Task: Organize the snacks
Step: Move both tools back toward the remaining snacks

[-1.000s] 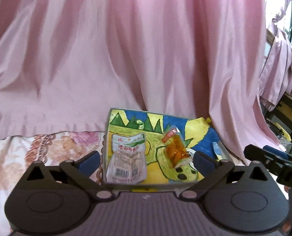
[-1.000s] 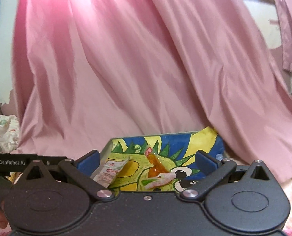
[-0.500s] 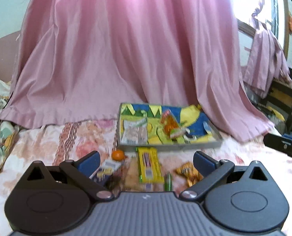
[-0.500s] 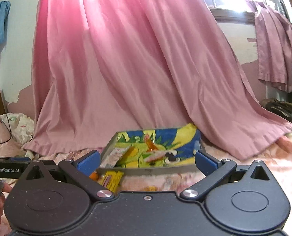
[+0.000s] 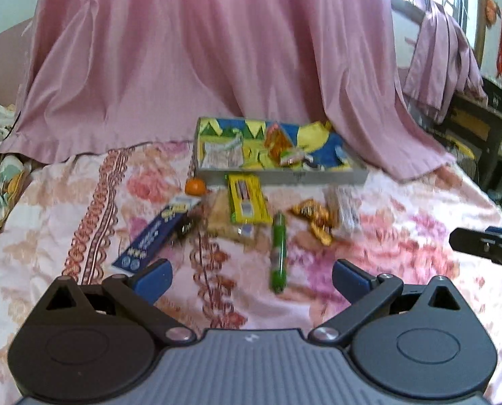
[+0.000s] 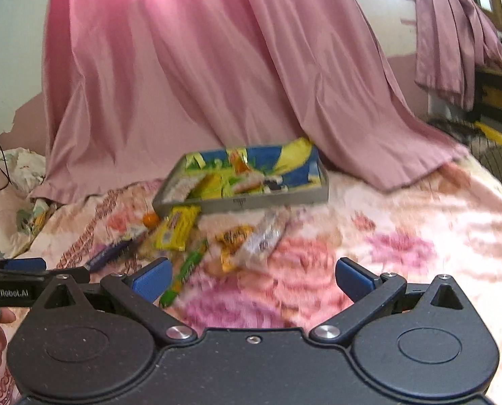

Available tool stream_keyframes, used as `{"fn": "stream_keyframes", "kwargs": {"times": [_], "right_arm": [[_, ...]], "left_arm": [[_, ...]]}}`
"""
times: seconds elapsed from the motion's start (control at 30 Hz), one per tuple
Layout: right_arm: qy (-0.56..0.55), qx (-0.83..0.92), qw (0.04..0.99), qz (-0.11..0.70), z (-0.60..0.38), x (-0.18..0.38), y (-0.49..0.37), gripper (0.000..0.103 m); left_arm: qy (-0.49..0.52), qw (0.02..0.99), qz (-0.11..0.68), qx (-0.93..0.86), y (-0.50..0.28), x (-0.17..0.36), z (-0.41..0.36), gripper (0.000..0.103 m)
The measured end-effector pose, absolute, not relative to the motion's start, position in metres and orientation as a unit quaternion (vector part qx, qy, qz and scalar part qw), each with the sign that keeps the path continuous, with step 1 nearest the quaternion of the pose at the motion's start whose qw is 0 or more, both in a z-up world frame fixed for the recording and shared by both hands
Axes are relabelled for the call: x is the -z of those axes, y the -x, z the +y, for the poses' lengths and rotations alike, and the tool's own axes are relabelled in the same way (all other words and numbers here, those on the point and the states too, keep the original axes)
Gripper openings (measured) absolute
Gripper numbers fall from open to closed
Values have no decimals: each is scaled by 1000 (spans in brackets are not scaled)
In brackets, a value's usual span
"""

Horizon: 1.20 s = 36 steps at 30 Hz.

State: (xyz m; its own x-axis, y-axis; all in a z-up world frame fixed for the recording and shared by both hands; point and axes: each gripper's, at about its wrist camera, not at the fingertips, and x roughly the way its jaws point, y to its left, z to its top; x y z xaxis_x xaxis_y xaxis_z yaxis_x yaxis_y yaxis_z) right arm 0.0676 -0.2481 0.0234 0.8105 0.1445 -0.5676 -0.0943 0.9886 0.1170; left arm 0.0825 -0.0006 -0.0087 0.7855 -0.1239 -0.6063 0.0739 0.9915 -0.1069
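A shallow grey tray [image 5: 281, 178] with a blue, yellow and green cartoon lining lies on the floral bedspread and holds three snack packets. It also shows in the right wrist view [image 6: 247, 200]. In front of it lie loose snacks: a green tube [image 5: 278, 248], a yellow packet [image 5: 247, 197], a blue box [image 5: 156, 233], a small orange [image 5: 195, 187], an orange-brown packet [image 5: 313, 217] and a clear packet [image 5: 343, 207]. My left gripper [image 5: 252, 276] is open and empty, short of the pile. My right gripper [image 6: 252, 278] is open and empty, with the green tube [image 6: 183, 271] by its left finger.
A pink curtain [image 5: 217, 50] hangs behind the tray and drapes onto the bed. The right gripper's tip [image 5: 487, 244] shows at the right edge of the left wrist view. Dark furniture [image 5: 480, 128] stands to the right. Bedding [image 6: 11, 189] is bunched at the left.
Both grippers have pulled back from the tray and tilted down. The tray looks smaller and farther off, and the loose snacks in front of it have come into view.
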Motion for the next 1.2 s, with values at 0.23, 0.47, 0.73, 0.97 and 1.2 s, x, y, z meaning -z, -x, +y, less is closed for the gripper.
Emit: {"fn": "stream_keyframes", "kwargs": {"times": [0.23,0.47,0.73,0.97,1.2], "right_arm": [[-27,-55,941,333,-243,-7,-62,102],[-32,-61,933,352,-243,2,-60,102],[-42,-59,933,352,-246,2,-61,102],[-50,-59,932,355,-248,3,-63,102],[-45,-55,931,357,-246,4,-65,102]], "left_arm": [[17,934,352,53,-75,25,-9,103],[13,927,371,50,-74,31,-11,103],[11,924,379,53,-76,34,-16,103],[4,921,385,59,-77,36,-20,103],[-4,920,388,61,-84,36,-22,103]]}}
